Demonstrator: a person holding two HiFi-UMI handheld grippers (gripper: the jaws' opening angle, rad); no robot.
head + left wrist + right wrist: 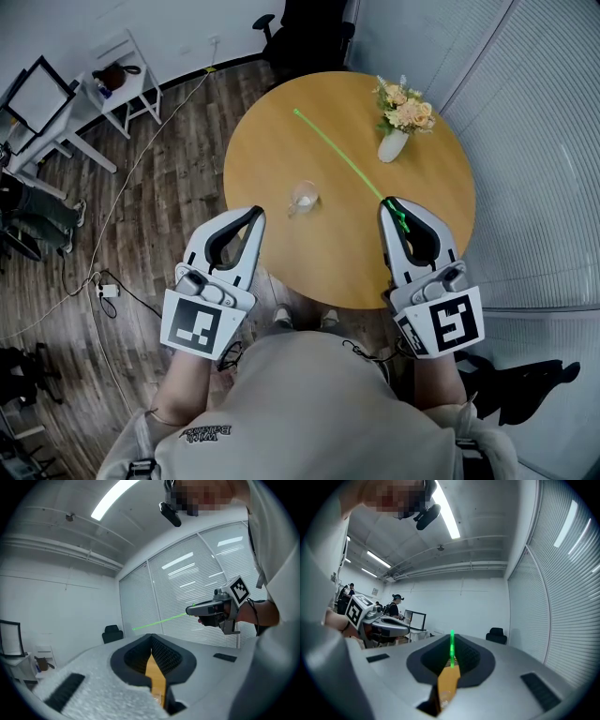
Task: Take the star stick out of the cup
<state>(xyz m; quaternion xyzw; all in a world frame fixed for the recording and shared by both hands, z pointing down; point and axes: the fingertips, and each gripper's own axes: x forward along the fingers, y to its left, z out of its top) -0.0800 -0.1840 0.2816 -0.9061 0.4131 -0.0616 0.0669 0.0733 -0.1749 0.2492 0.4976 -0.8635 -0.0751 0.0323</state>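
Right gripper (pixel 392 204): pinching the green star stick (pixel 342 159) at its near end, shaft out over the round table (pixel 281 141), clear of the glass cup (pixel 304 196) towards the near edge | Left gripper (pixel 255 214): pressed together, empty | Advice: I would grip firmly and swing the long end wide of the flower vase (pixel 394 141).

One round table (pixel 281 159) is carrying one cup (pixel 304 197) and one vase (pixel 393 145) of flowers. One green stick (pixel 337 156) is showing. Two grippers are showing: the left gripper (pixel 254 217) and the right gripper (pixel 390 206). One black chair (pixel 300 33) is standing behind.
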